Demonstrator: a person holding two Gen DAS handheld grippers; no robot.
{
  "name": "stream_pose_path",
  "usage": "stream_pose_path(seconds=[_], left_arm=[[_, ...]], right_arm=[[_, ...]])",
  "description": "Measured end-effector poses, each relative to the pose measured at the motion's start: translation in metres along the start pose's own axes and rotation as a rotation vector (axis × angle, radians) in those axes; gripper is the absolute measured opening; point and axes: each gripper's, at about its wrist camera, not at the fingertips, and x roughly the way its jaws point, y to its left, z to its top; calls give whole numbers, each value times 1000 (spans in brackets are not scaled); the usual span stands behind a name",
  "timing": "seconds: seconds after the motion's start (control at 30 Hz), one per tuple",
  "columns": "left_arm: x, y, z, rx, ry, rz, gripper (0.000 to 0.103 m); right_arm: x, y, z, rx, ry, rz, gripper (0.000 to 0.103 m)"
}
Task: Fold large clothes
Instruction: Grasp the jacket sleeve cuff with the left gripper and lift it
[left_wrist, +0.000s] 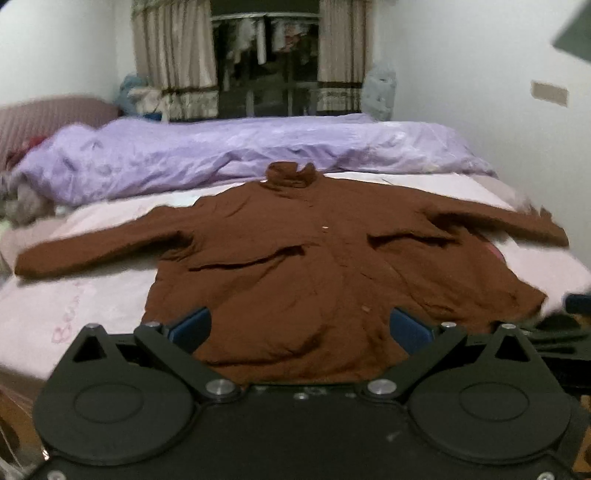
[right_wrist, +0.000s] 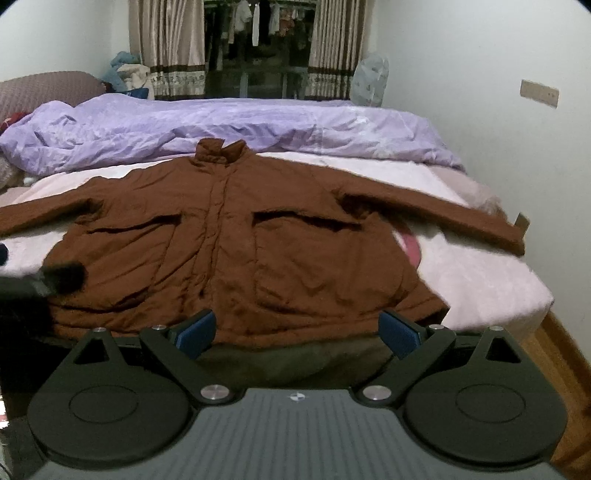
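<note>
A large brown jacket (left_wrist: 295, 266) lies flat on the bed, front up, collar toward the far side and both sleeves spread out sideways. In the right wrist view the same jacket (right_wrist: 236, 251) shows its front placket and two chest pocket flaps. My left gripper (left_wrist: 301, 326) hovers open just above the jacket's hem, nothing between its blue pads. My right gripper (right_wrist: 297, 334) is likewise open at the hem's near edge, holding nothing. The hem sits at the bed's front edge in both views.
A rumpled lilac duvet (left_wrist: 229, 151) lies across the far half of the bed. Pink sheet (right_wrist: 480, 273) shows around the jacket. A white wall runs along the right, wooden floor (right_wrist: 561, 354) beside the bed. Curtains and a dark window stand behind. A dark blurred object (right_wrist: 55, 277) intrudes at left.
</note>
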Motion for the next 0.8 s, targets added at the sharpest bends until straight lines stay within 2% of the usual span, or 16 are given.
stream_pose_path(seconds=[0.07,0.17,0.3,0.4,0.47,0.57,0.63,0.73,0.8], left_arm=[[21,37,9,-45,10,56,103],[61,121,21,-114,25,227,103],[113,268,37,-295,102,514,103],[143,366,45,-408,75,617,103],[166,417,50,-480,82,644,103],[200,461,52,-577,116,644,103],[226,480,49,-634,157,601,103],[257,493,46,-701,231,591,103],[264,489,46,-672,203,627,103]], right_arm=[[6,-5,6,0,-24,-27,103],[23,-25,13,46,-50,-25,103],[65,-53,20,106,-2,-60,103],[93,-67,22,146,26,-125,103],[109,-73,23,176,40,-133,103],[130,-77,24,204,75,-125,103],[141,-74,30,201,104,-119,103],[154,-71,40,196,119,-127,103],[159,-69,46,201,127,-119,103]])
